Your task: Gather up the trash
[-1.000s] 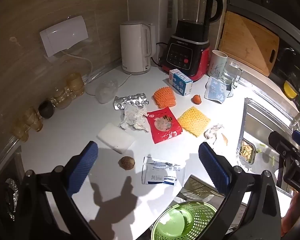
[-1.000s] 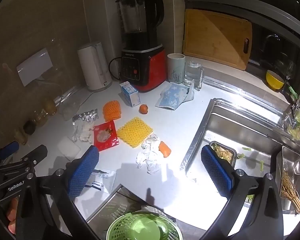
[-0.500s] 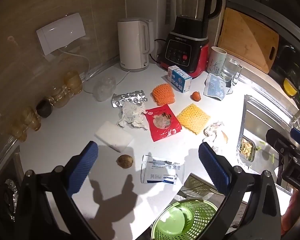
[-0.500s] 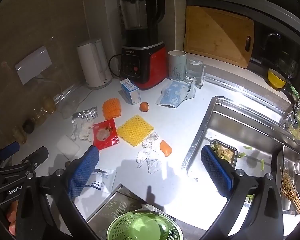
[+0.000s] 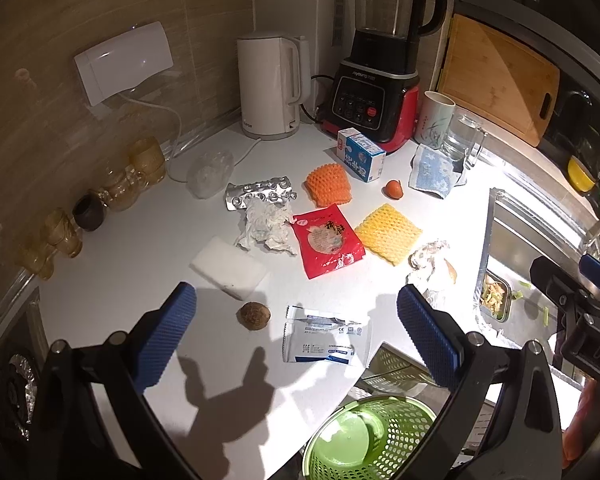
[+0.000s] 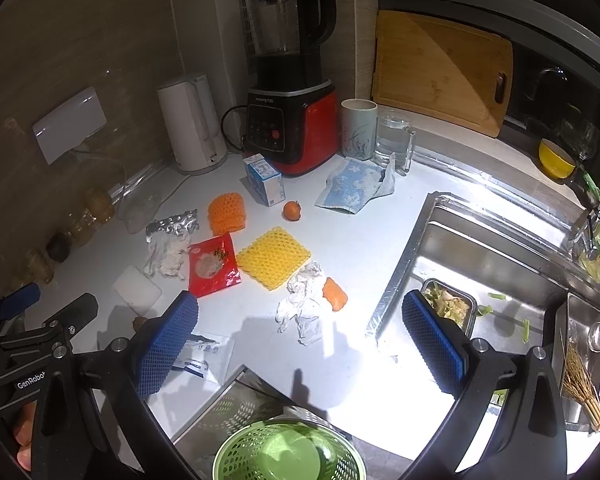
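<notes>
Both hand-held grippers wide, holding nothing, green basket [image 6: 236, 454] apparently empty, steel tray [image 6: 466, 306] w/ food scraps

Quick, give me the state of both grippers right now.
Left gripper: open, holding nothing, above the counter.
Right gripper: open, holding nothing, above the counter beside the sink.

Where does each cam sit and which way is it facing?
Left wrist: on the left tongs, above the counter's left part, facing kettle and blender; own blue fingers show, right tongs at the edge.
Right wrist: on the right tongs, facing counter and sink; left tongs at the edge.
Shared: yellow foam net, green basket.
</notes>
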`<act>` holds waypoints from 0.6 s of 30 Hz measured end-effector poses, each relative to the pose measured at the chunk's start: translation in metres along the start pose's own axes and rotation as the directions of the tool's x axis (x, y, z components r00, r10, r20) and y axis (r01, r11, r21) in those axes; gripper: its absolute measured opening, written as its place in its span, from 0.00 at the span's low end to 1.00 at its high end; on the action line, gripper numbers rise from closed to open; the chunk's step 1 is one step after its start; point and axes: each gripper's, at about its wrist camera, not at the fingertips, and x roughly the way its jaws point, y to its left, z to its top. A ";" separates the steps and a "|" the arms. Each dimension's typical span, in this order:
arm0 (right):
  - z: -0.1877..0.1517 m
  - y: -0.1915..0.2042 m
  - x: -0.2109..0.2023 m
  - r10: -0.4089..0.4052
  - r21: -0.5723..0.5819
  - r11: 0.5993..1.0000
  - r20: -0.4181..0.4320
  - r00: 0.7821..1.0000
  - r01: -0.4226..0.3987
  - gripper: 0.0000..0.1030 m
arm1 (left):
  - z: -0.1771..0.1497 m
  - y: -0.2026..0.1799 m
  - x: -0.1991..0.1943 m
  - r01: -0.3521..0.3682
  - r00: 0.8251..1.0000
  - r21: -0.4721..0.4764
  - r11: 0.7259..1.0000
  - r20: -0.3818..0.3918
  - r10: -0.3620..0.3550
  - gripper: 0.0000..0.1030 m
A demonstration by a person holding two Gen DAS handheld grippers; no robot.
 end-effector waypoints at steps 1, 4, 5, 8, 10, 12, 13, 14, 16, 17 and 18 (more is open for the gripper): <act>0.000 0.000 0.000 0.000 0.000 1.000 0.000 1.000 0.000 0.98 | 0.001 0.000 0.000 0.001 1.000 -0.001 1.000 -0.001 -0.001 0.94; 0.000 0.000 0.000 0.000 0.000 1.000 0.000 1.000 0.000 0.98 | 0.001 0.001 0.000 0.000 1.000 -0.002 1.000 -0.006 0.000 0.94; 0.000 0.000 0.000 0.000 0.000 1.000 0.000 1.000 0.000 0.98 | 0.001 0.001 0.000 0.001 1.000 -0.001 1.000 -0.005 -0.001 0.94; 0.001 0.000 0.000 -0.001 0.000 1.000 0.000 1.000 0.001 0.98 | 0.001 0.001 0.000 0.001 1.000 -0.003 1.000 -0.005 -0.001 0.94; 0.001 0.000 0.000 0.000 0.000 1.000 -0.001 1.000 0.000 0.98 | 0.001 0.000 0.000 0.000 1.000 -0.003 1.000 -0.006 0.000 0.94; 0.001 0.000 -0.001 0.000 -0.001 1.000 -0.002 1.000 0.000 0.98 | 0.001 0.000 0.000 0.000 1.000 -0.002 1.000 -0.005 0.000 0.94; 0.001 0.000 -0.001 0.000 -0.001 1.000 -0.001 1.000 0.000 0.98 | 0.001 0.000 0.000 0.000 1.000 -0.003 1.000 -0.006 0.000 0.94; 0.001 0.001 0.000 0.000 -0.001 1.000 -0.002 1.000 0.000 0.98 | 0.001 0.000 0.000 0.000 1.000 -0.004 1.000 -0.006 0.000 0.94; 0.002 0.000 -0.001 0.001 -0.001 1.000 -0.002 1.000 -0.001 0.98 | 0.000 0.000 0.000 0.000 1.000 -0.005 1.000 -0.006 0.000 0.94; 0.002 0.000 0.000 0.001 -0.001 1.000 -0.002 1.000 -0.001 0.98 | 0.001 0.000 0.000 -0.001 1.000 -0.003 1.000 -0.005 0.001 0.94; 0.001 0.001 0.000 0.001 -0.003 1.000 -0.002 1.000 -0.001 0.98 | 0.000 0.000 0.000 -0.002 1.000 -0.004 1.000 -0.005 0.002 0.94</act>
